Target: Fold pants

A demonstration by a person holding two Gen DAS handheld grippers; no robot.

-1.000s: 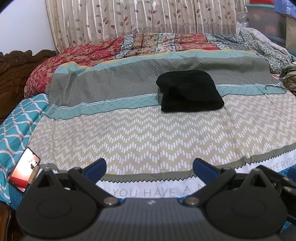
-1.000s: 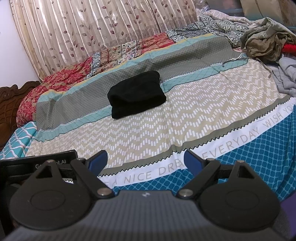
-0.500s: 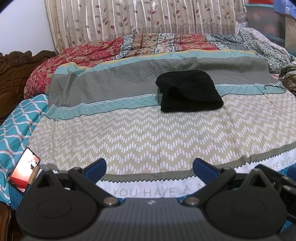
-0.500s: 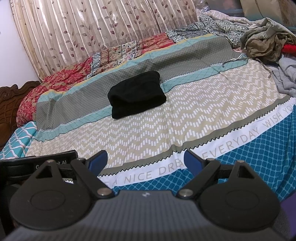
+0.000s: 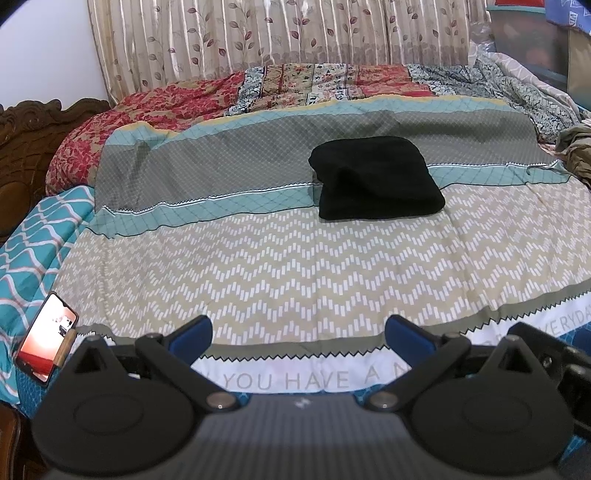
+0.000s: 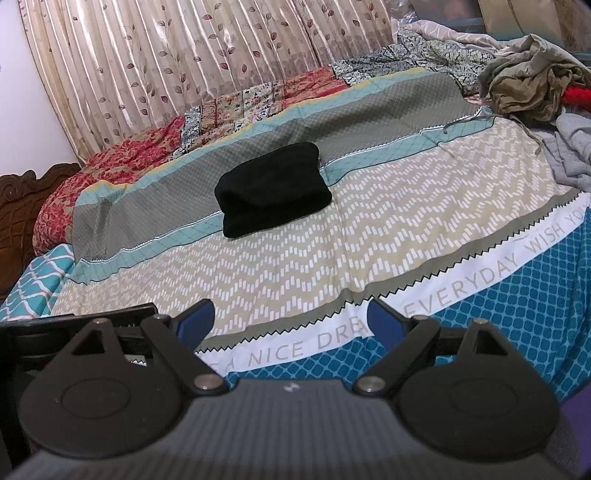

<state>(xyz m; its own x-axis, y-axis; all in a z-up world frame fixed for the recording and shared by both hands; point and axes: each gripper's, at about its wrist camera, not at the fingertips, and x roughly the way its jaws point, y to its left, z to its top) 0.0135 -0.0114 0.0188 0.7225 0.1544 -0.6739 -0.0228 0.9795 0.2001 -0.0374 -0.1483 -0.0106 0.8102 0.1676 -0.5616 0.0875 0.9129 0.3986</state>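
Observation:
The black pants (image 5: pixel 376 179) lie folded into a compact bundle on the patterned bedspread, across the teal and grey stripes; they also show in the right wrist view (image 6: pixel 271 194). My left gripper (image 5: pixel 299 336) is open and empty, held low near the bed's front edge, well short of the pants. My right gripper (image 6: pixel 291 319) is open and empty too, beside the left one and equally far from the pants.
A phone (image 5: pixel 46 338) with a lit screen leans at the bed's front left. A pile of loose clothes (image 6: pixel 532 79) lies at the far right. A carved wooden headboard (image 5: pixel 29 136) stands on the left; curtains (image 5: pixel 280 33) hang behind the bed.

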